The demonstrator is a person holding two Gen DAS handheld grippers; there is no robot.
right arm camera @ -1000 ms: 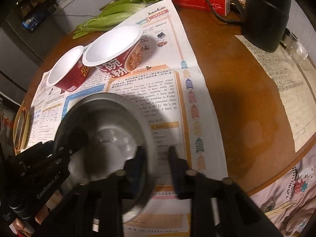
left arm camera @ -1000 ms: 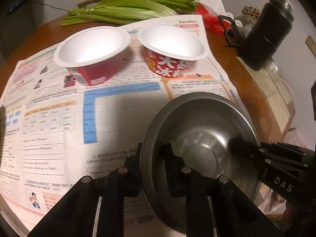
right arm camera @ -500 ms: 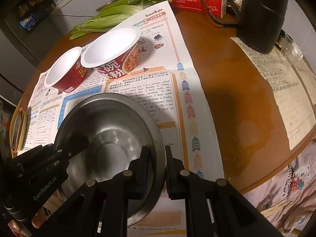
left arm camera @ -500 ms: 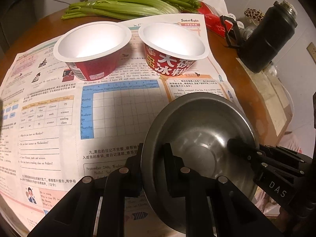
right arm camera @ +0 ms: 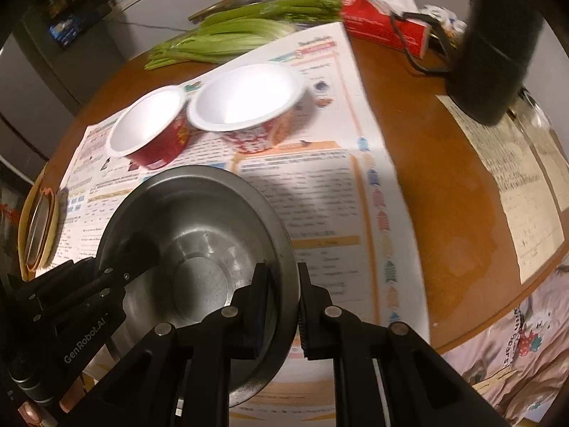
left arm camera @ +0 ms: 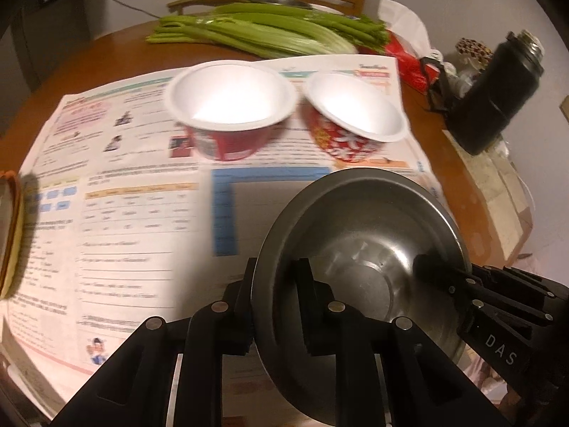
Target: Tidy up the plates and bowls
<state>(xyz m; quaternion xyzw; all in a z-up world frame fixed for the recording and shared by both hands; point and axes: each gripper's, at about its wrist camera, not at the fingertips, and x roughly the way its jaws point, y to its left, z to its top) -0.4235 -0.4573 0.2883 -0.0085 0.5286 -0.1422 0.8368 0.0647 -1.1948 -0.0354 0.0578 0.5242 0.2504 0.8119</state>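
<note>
Left wrist view, steel bowl (left arm camera: 359, 249): a round metal bowl fills the lower right, tilted, over the printed paper sheet (left arm camera: 117, 220).
Left wrist view, left gripper (left arm camera: 274, 302): its jaws straddle the bowl's near left rim, one finger outside and one inside; they are opening a little, and the pads seem to grip the rim, though blur makes the contact hard to judge.
Left wrist view, right gripper (left arm camera: 437, 274): reaches in from the right edge, its tip over the bowl's far right rim.
Left wrist view, open room: two red paper bowls (left arm camera: 231, 106) with white insides stand beyond, just beside each other; bare sheet lies between them and the steel bowl.
Right wrist view, right gripper: nearly closed, it pinches the steel bowl's right rim between its pads.
Right wrist view, edges: brown round table (right arm camera: 437, 178) lies bare to the right of the sheet, curving to its rim at lower right; a dark flask (right arm camera: 494, 46) stands at the upper right.
</note>
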